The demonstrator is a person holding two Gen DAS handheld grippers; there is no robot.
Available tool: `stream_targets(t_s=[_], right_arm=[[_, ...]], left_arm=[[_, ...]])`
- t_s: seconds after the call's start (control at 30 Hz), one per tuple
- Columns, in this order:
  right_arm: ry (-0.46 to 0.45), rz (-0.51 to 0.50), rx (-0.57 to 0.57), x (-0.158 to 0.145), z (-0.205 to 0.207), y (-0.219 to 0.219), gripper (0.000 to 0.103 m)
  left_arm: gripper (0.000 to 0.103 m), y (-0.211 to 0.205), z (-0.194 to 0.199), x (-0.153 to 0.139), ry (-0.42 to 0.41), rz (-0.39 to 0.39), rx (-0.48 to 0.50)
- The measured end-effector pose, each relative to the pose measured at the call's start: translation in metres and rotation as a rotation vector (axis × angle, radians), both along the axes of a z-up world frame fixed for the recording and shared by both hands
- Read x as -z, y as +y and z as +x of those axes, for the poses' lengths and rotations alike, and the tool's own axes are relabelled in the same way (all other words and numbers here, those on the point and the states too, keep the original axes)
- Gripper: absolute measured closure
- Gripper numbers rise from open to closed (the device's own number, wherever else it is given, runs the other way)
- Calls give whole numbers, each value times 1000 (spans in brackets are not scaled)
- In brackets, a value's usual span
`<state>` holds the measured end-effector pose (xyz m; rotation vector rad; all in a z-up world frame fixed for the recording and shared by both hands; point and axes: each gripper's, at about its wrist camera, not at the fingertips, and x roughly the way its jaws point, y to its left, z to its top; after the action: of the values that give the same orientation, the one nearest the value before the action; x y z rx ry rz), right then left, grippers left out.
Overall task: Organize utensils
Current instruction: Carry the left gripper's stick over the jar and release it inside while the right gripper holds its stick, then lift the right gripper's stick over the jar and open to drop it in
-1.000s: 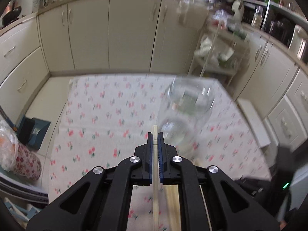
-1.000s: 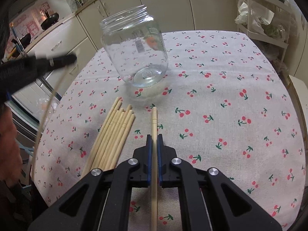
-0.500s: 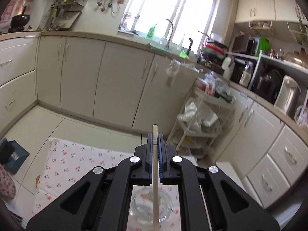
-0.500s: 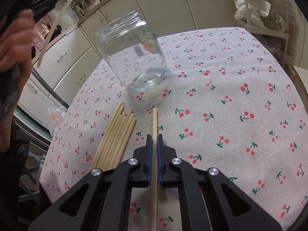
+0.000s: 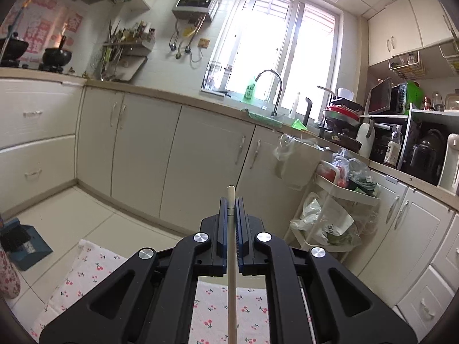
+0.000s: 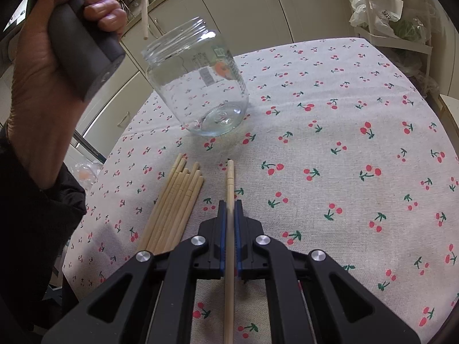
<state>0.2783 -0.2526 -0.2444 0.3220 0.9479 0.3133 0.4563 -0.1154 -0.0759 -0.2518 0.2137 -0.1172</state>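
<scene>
My left gripper (image 5: 231,205) is shut on a wooden chopstick (image 5: 231,258) and is tipped up toward the kitchen wall. In the right wrist view that chopstick (image 6: 145,5) hangs nearly upright just above and left of the mouth of an empty clear glass jar (image 6: 200,80), with the hand on the left handle (image 6: 80,43) beside it. My right gripper (image 6: 228,209) is shut on a second chopstick (image 6: 229,189) low over the cherry-print tablecloth (image 6: 330,149). A bundle of several chopsticks (image 6: 175,203) lies left of it.
Cream cabinets (image 5: 143,149) and a sink counter line the far wall. A white trolley with bags (image 5: 330,215) stands right of the table. A blue dustpan (image 5: 20,243) lies on the floor at left.
My left gripper has swung upward with its chopstick, from facing the table and jar to facing the wall, bringing the stick upright over the jar. The right gripper has stayed nearly still.
</scene>
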Motion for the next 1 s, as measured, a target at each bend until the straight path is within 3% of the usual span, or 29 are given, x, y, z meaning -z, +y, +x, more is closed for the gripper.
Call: stream_targets(t_s=[0.23, 0.67, 0.8, 0.93, 0.97, 1.0], right_arm=[[0, 3, 0, 0, 0, -1, 97], [2, -25, -4, 0, -1, 3, 97], [13, -84, -18, -3, 2, 10, 97], [31, -164, -44, -7, 6, 20, 94], [31, -191, -54, -8, 6, 24, 91], [27, -220, -70, -9, 7, 29, 81]], left_arm=[[98, -12, -10, 18, -17, 66, 22], [98, -4, -38, 49, 94, 154, 88], [97, -1, -49, 49, 126, 192, 116], [72, 4, -63, 49, 154, 239, 125], [67, 6, -67, 49, 157, 248, 123], [65, 8, -73, 49, 162, 259, 121]])
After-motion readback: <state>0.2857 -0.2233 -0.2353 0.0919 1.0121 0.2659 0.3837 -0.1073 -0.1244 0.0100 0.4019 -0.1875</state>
